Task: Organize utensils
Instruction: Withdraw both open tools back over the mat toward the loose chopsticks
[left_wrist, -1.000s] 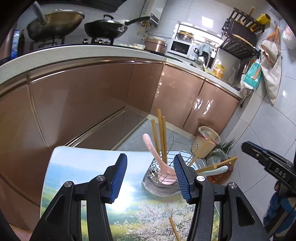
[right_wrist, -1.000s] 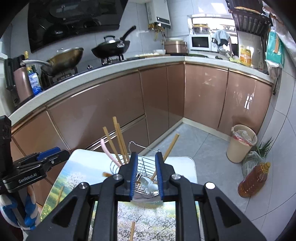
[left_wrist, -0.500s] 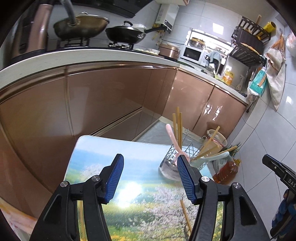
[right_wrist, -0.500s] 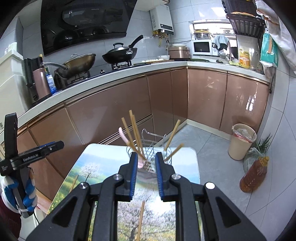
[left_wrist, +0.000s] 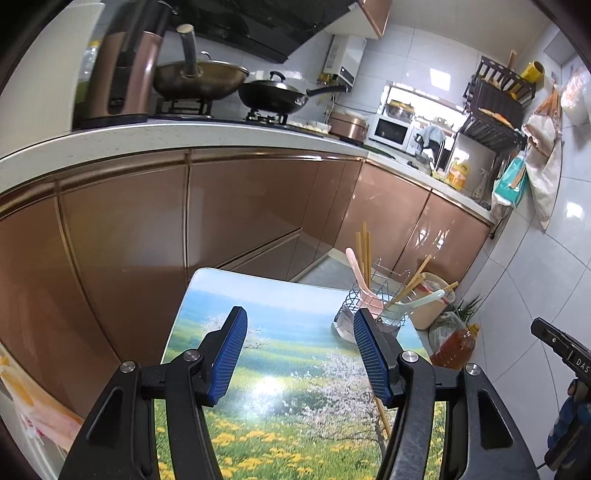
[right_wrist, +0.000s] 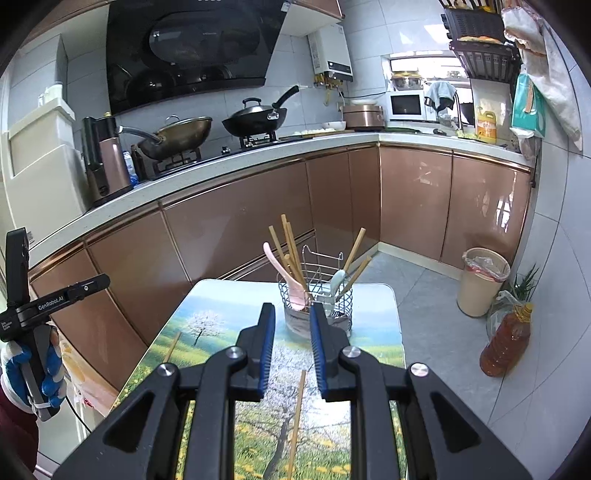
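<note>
Two handheld grippers are hovering over a small table (right_wrist: 380, 325) w/ a printed meadow-and-blossom top, in a kitchen w/ copper-coloured cabinets (right_wrist: 236, 229).

A wire caddy (right_wrist: 318, 301) is standing upright near the table's far edge. In its left compartment a pink spoon (right_wrist: 284, 273) is leaning handle-up toward the left, beside several chopsticks (right_wrist: 290, 245) w/ long axes near vertical, tips fanning up and slightly left. In the right compartment a pale blue spoon (right_wrist: 337, 278) is resting handle-up, and two more chopsticks are tilting up and to the right.

Two loose chopsticks are lying flat on the table. One (right_wrist: 297, 417) is running lengthwise toward the caddy, almost straight along the table, seen below the right gripper (right_wrist: 291, 350). The other (right_wrist: 171, 346) is lying near the left edge, angled up-right, well apart from the caddy.

Right gripper: jaws standing narrowly apart, nothing between them; it is pointing at the caddy from the near side.

Left gripper (left_wrist: 299, 356): jaws about half open, holding nothing, only bare tabletop between the blue pads. In its view the caddy is sitting beyond the right finger.

A gloved hand (right_wrist: 33, 373) is holding the left gripper's handle at the far left of the right wrist view.
</note>
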